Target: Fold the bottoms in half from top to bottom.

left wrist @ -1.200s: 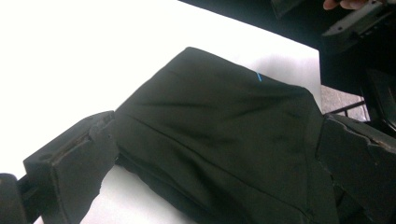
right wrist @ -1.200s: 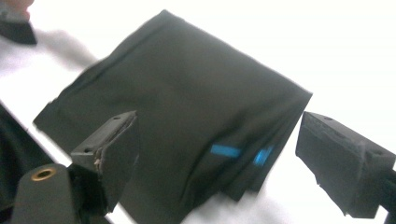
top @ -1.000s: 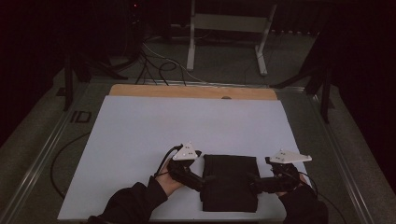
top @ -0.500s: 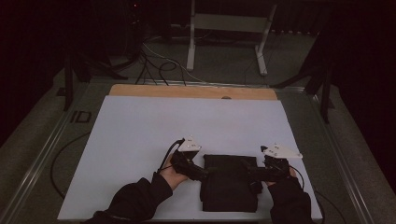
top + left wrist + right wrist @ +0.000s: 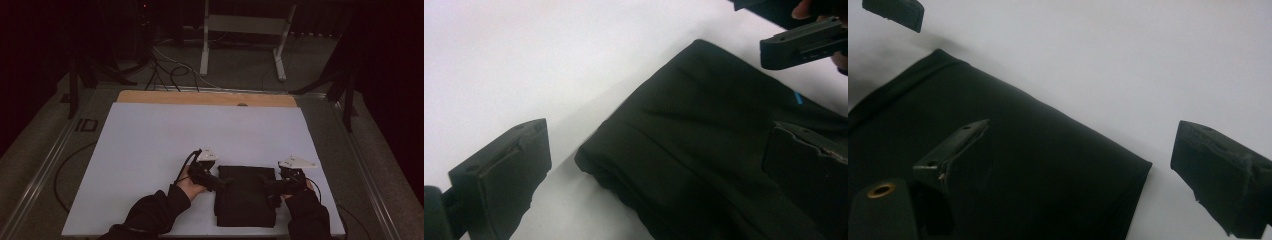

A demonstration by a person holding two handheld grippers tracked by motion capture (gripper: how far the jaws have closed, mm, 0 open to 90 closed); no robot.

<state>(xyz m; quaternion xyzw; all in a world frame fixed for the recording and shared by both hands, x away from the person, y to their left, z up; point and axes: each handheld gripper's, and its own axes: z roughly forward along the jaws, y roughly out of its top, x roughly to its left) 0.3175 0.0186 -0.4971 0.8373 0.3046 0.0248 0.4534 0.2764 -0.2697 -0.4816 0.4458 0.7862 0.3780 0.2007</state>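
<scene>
Left gripper (image 5: 220, 183) stands released, jaws spread astride the far left corner of the folded black cloth (image 5: 246, 196), one jaw over the fabric, one over the white table (image 5: 150, 145). Right gripper (image 5: 267, 186) is likewise released at the far right corner. The cloth lies flat near the table's near edge, between both hands. Risk: closing unevenly could pinch only the top layer and spoil the fold. No containers present.
</scene>
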